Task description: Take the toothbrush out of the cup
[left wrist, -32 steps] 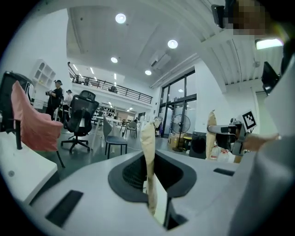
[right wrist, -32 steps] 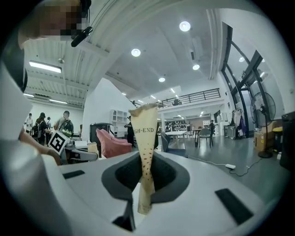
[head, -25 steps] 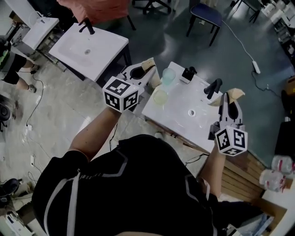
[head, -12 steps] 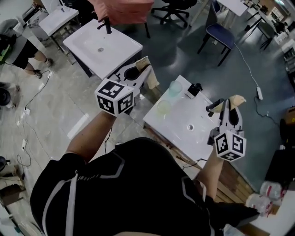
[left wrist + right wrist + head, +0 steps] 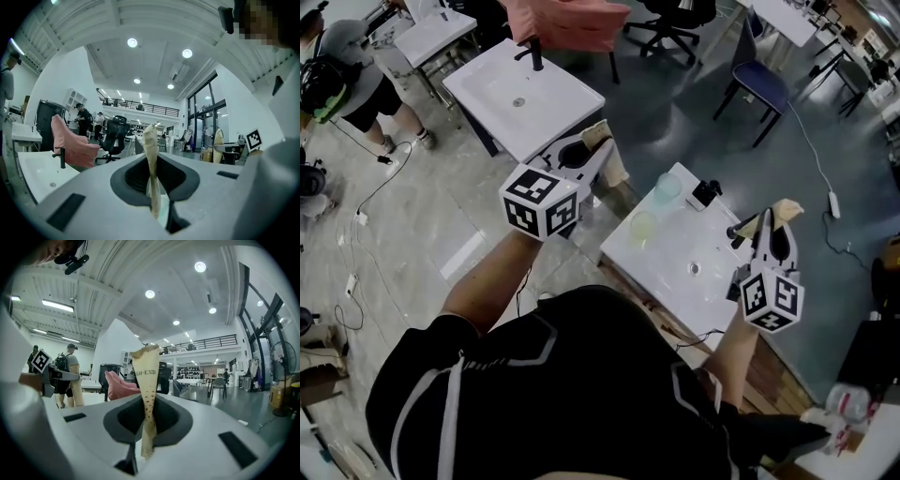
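At the far-left corner of the white washbasin top [image 5: 666,258] stand a translucent blue-green cup [image 5: 667,187] and a yellowish cup [image 5: 644,226] (toothbrush nowhere discernible); the left gripper [image 5: 605,145], drawn away, and right gripper [image 5: 780,214] are closed, empty.

Head cam looks steeply down over the person's shoulders, sink table [image 5: 670,267] center right. Cams on the left gripper [image 5: 605,150] and right gripper [image 5: 780,211] sit close behind their jaws, facing level across the hall. All three catch the pink cloth [image 5: 567,23].
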`<action>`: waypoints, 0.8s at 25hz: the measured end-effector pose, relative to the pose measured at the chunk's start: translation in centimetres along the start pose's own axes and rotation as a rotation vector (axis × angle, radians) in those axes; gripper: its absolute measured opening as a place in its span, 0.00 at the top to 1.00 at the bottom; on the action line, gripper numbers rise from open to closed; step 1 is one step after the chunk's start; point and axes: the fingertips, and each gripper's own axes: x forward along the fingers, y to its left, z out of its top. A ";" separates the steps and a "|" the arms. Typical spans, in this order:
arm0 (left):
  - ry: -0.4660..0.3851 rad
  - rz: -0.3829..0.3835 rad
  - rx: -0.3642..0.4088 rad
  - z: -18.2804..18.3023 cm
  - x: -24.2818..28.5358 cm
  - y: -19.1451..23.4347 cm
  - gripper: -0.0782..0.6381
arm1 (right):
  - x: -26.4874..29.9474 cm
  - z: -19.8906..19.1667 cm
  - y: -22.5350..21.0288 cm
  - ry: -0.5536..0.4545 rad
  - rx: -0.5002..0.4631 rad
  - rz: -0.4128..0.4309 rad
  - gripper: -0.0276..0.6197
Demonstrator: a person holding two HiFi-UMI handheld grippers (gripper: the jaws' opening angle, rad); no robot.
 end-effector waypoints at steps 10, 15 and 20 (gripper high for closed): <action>0.009 0.028 0.054 0.3 -0.9 -0.1 0.85 | -0.2 0.4 0.6 -0.002 -0.002 0.013 0.91; 0.013 0.030 0.049 0.3 -1.1 0.0 0.85 | 0.0 0.5 0.9 -0.002 -0.005 0.021 0.91; 0.013 0.023 0.038 0.2 -1.2 -0.3 0.85 | -0.3 0.5 0.8 -0.006 -0.002 0.023 0.91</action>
